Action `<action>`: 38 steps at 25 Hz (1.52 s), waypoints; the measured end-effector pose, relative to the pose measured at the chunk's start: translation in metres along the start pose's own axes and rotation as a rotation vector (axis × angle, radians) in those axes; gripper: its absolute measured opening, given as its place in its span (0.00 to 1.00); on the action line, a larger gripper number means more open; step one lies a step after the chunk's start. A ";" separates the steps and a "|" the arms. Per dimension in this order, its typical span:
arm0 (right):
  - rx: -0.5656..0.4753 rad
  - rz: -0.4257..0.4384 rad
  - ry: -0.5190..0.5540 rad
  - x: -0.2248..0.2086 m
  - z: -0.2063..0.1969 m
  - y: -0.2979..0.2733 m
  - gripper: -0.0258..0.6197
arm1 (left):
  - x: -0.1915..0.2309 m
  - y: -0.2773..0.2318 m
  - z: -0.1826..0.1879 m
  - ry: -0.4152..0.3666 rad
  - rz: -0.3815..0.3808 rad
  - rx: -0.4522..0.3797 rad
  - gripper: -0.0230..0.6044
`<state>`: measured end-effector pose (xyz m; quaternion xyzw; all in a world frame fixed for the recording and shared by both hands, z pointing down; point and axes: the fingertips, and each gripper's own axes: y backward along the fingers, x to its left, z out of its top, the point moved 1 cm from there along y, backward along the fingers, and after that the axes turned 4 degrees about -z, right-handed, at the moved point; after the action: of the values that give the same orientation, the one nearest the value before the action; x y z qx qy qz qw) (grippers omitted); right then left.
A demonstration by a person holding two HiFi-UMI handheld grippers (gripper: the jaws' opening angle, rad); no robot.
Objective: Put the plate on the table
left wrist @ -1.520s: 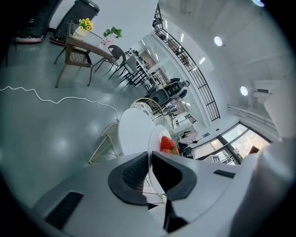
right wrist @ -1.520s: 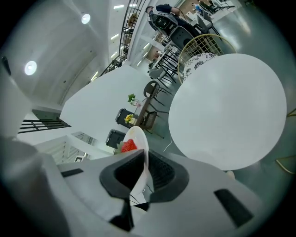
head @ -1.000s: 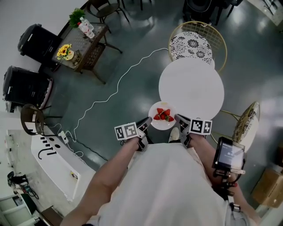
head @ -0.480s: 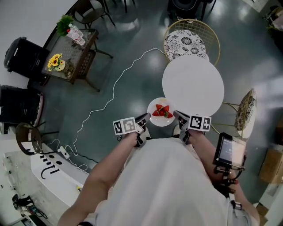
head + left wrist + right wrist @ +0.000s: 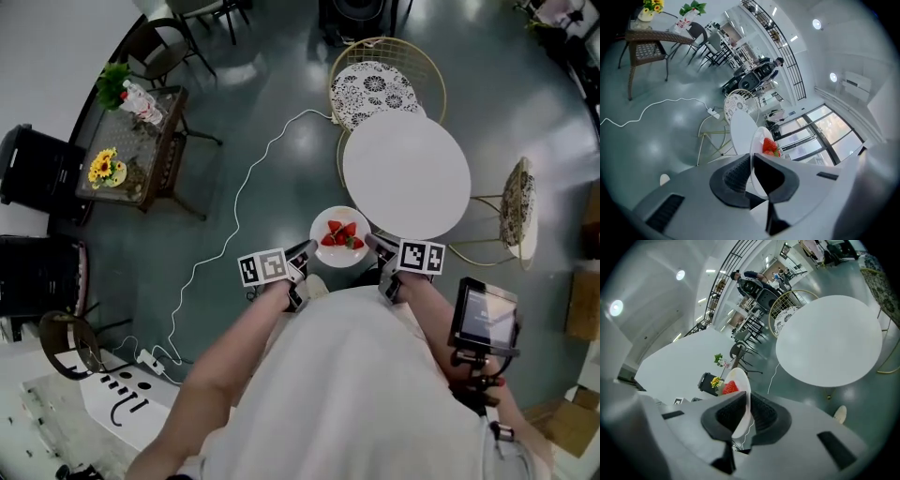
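Observation:
A small white plate with several strawberries is held level in the air between my two grippers, just short of the round white table. My left gripper is shut on the plate's left rim, my right gripper on its right rim. In the left gripper view the plate stands edge-on between the jaws of the left gripper, with the strawberries and the table beyond. In the right gripper view the plate runs through the right gripper, the table ahead.
A gold wire chair with a patterned seat stands behind the table, and another chair at its right. A white cable snakes across the grey floor. A wicker side table with flowers is at the far left. A phone on a mount hangs at my right.
The plate and both grippers have come nearer to the round table, which now lies closer to the plate's far rim. The grip on the plate is unchanged.

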<state>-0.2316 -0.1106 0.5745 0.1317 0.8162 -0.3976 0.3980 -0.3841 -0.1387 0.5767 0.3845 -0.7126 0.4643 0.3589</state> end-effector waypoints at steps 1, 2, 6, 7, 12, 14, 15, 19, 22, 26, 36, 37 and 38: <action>-0.010 -0.006 -0.008 0.000 0.000 0.000 0.10 | 0.001 -0.001 0.001 -0.003 -0.005 0.013 0.08; -0.021 -0.013 -0.016 -0.001 0.000 0.000 0.10 | 0.002 -0.003 0.003 -0.006 -0.010 0.027 0.08; -0.057 -0.040 -0.046 -0.007 0.005 0.002 0.10 | 0.004 -0.017 0.010 -0.014 -0.028 0.082 0.08; -0.064 -0.044 -0.056 -0.011 0.008 0.003 0.10 | 0.004 -0.023 0.012 -0.018 -0.031 0.097 0.08; -0.107 -0.056 -0.130 -0.034 0.038 -0.008 0.10 | 0.007 -0.063 0.042 -0.040 -0.026 0.164 0.08; -0.120 -0.057 -0.146 -0.040 0.054 -0.016 0.10 | 0.008 -0.076 0.059 -0.049 -0.024 0.184 0.08; -0.126 -0.056 -0.152 -0.041 0.060 -0.019 0.10 | 0.008 -0.081 0.066 -0.056 -0.025 0.194 0.08; -0.154 -0.063 -0.177 -0.035 0.073 -0.017 0.10 | -0.003 -0.086 0.083 -0.088 -0.037 0.240 0.08; -0.178 -0.071 -0.192 -0.034 0.094 -0.020 0.10 | -0.011 -0.101 0.105 -0.112 -0.033 0.269 0.08; -0.205 -0.067 -0.230 -0.072 0.130 -0.041 0.10 | 0.003 -0.154 0.133 -0.137 -0.021 0.313 0.08; -0.286 -0.106 -0.308 -0.102 0.165 -0.054 0.10 | 0.009 -0.207 0.165 -0.173 -0.033 0.420 0.08; -0.293 -0.108 -0.318 -0.105 0.166 -0.053 0.10 | 0.008 -0.211 0.165 -0.180 -0.033 0.431 0.08; -0.300 -0.113 -0.331 -0.107 0.166 -0.051 0.10 | 0.007 -0.216 0.165 -0.187 -0.033 0.446 0.08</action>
<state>-0.0990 -0.2580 0.6226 -0.0420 0.7959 -0.3096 0.5187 -0.2225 -0.3541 0.6149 0.5071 -0.6162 0.5668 0.2050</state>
